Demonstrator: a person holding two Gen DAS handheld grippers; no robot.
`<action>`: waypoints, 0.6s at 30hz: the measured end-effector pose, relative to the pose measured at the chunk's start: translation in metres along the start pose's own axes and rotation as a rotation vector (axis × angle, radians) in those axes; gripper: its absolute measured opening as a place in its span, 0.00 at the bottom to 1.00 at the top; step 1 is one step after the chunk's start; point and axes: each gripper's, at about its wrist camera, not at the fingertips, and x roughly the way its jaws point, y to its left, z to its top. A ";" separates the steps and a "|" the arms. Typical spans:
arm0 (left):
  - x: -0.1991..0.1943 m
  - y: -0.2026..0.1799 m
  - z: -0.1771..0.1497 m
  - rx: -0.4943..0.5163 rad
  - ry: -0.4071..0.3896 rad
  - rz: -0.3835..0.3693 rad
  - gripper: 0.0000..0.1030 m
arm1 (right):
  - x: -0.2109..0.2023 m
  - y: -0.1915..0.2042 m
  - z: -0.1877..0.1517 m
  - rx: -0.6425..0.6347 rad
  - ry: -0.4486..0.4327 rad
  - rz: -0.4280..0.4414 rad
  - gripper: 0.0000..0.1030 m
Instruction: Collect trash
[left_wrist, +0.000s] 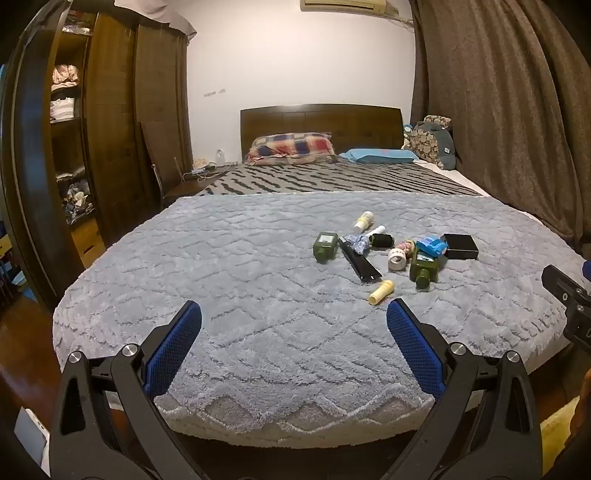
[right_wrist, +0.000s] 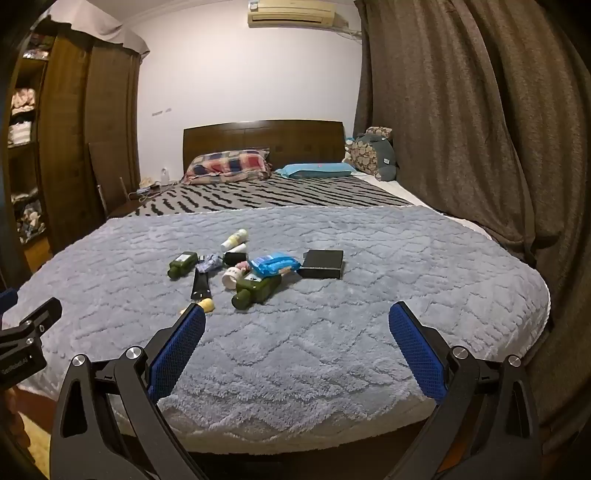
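Note:
A cluster of litter lies mid-bed on the grey fleece blanket (left_wrist: 258, 295). It includes two green bottles (left_wrist: 325, 245) (left_wrist: 424, 267), a black flat tube (left_wrist: 360, 264), a yellow cap piece (left_wrist: 380, 291), a blue wipes pack (left_wrist: 432, 245), a black box (left_wrist: 461, 245) and a white bottle (left_wrist: 362, 220). In the right wrist view the same green bottle (right_wrist: 255, 290), wipes pack (right_wrist: 273, 265) and black box (right_wrist: 322, 264) show. My left gripper (left_wrist: 293, 317) and right gripper (right_wrist: 296, 319) both stand open over the bed's near edge, short of the pile, holding nothing.
A wooden wardrobe (left_wrist: 110, 129) with open shelves stands left of the bed. Brown curtains (left_wrist: 498, 110) hang along the right side. Pillows (left_wrist: 291, 147) and a plush toy (left_wrist: 432, 142) lie at the headboard. The right gripper's body (left_wrist: 569, 295) shows at the left view's right edge.

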 end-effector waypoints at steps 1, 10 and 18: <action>0.000 0.000 0.000 -0.003 -0.001 -0.001 0.92 | 0.000 0.000 0.000 -0.001 0.001 0.000 0.97; 0.000 0.000 0.000 -0.002 -0.007 -0.001 0.92 | 0.000 0.000 0.001 -0.004 -0.005 -0.008 0.97; 0.000 -0.008 0.002 0.002 -0.009 -0.001 0.92 | -0.002 0.000 0.000 -0.003 -0.007 -0.009 0.97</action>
